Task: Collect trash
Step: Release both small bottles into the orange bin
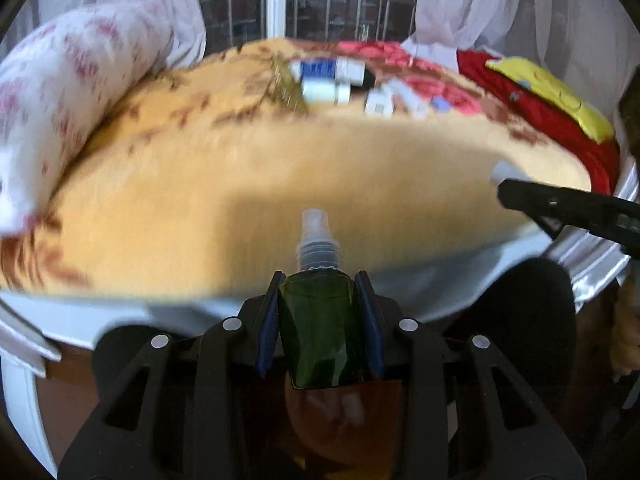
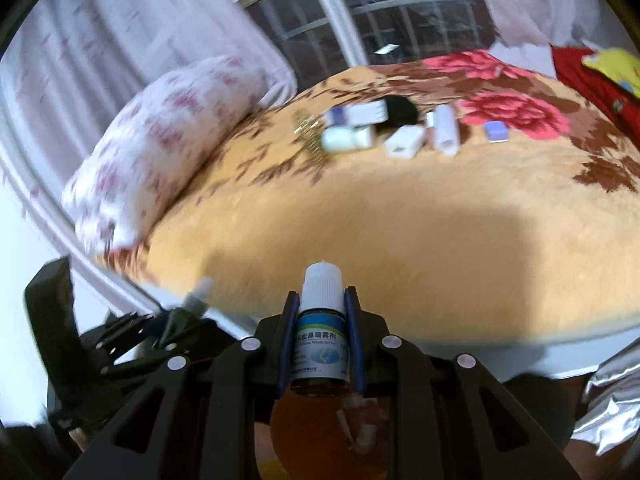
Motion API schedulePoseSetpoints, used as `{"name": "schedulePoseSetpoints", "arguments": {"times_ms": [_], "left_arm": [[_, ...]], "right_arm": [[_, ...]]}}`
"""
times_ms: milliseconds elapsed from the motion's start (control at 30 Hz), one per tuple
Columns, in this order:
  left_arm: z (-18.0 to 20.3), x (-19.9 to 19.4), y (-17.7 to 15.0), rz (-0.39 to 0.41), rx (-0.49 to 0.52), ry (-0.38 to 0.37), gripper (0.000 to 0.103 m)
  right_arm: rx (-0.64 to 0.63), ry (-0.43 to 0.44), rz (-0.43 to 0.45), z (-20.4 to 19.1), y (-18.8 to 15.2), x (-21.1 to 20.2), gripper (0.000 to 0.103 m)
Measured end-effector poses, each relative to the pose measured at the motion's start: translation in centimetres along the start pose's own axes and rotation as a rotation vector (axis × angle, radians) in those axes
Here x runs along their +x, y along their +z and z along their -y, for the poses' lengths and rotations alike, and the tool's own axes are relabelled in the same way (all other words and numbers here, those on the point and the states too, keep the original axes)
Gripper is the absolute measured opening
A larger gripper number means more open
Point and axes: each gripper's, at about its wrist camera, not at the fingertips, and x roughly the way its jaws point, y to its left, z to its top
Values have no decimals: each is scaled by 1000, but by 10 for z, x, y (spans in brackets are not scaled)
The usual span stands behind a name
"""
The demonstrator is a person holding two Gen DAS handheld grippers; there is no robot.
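My left tongs grip a green spray bottle and my right tongs clamp a small white-capped bottle above the near edge of the bed.

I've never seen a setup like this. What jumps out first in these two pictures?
Each pair of tongs grips a small bottle: the left tongs hold a dark green spray bottle, the right tongs a white-capped nasal spray bottle. Beyond them, on the flowered yellow blanket, lies a cluster of small white packages.
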Motion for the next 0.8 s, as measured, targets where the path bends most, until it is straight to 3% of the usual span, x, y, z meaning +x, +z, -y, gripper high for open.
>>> {"name": "schedulePoseSetpoints", "arguments": {"times_ms": [200, 333, 500, 733, 800], "left_arm": [[-13, 21, -40, -97, -43, -22, 35], [-13, 38, -52, -159, -45, -43, 35], [-9, 58, -62, -237, -41, -53, 35], [-3, 68, -63, -271, -20, -40, 35], [-1, 71, -65, -288, -16, -36, 38]], "right_arm": [[-50, -23, -112, -21, -50, 24, 23], [2, -32, -199, -9, -73, 45, 23], [36, -23, -261, 0, -84, 63, 23], [72, -17, -291, 11, -90, 72, 24], [96, -17, -308, 17, -92, 76, 38]]}}
